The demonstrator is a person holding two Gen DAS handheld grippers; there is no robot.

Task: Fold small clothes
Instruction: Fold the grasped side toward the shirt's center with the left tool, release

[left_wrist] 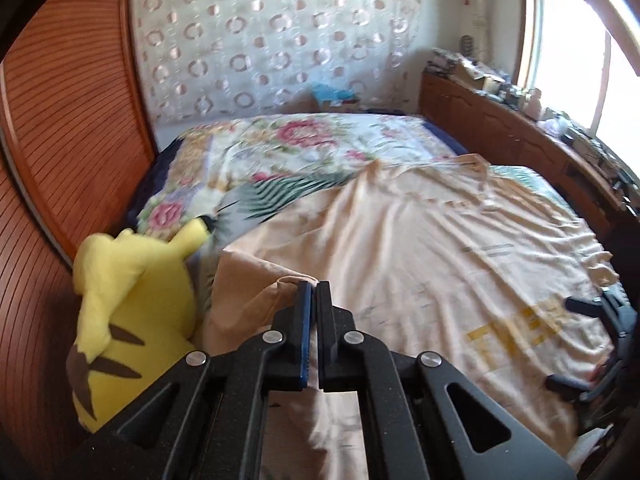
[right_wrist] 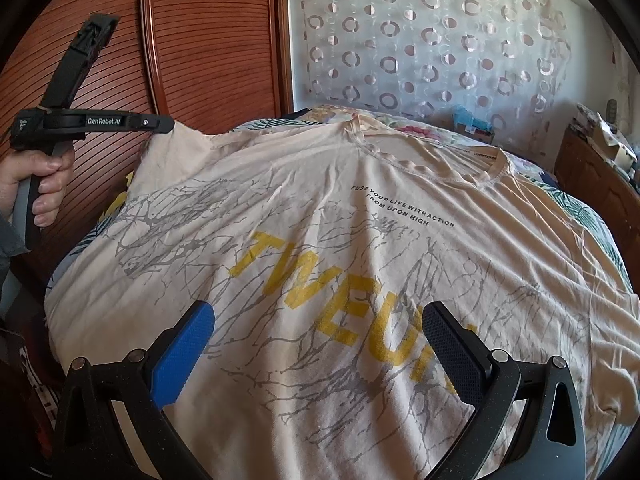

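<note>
While the peach T-shirt (right_wrist: pixel 360 208) lies face up across the bed (left_wrist: pixel 280 148), its long axis runs from the hem at the near edge to the collar toward the far edge and the circle-patterned curtain (right_wrist: pixel 420 40). At the bed's left edge, beside the ribbed wooden panel (right_wrist: pixel 208 40), the left hand-held gripper (right_wrist: pixel 160 126) is clamped tight on the shirt's left sleeve, with a fold of fabric pinched at its closed tips and raised off the bed; a hand (right_wrist: pixel 44 180) grips its handle. Its side reads "GenRobot.AI". In the left wrist view a yellow plush toy (left_wrist: pixel 132 300) sits just beside that sleeve at the left edge.

Toward the middle, the right hand-held gripper (right_wrist: pixel 316 340) hovers over the lower chest with its jaws spread wide and nothing between them. The left one is therefore nearer the sleeve, and the coming move likely carries it rightward, across the long axis, onto the body.

Printed small below the collar: "FUSE YOUR LIFE WITH ACTION FROM UPON HIGH". Large yellow letters (right_wrist: pixel 348 300) read "TWEU", the rest hidden by the right finger.
</note>
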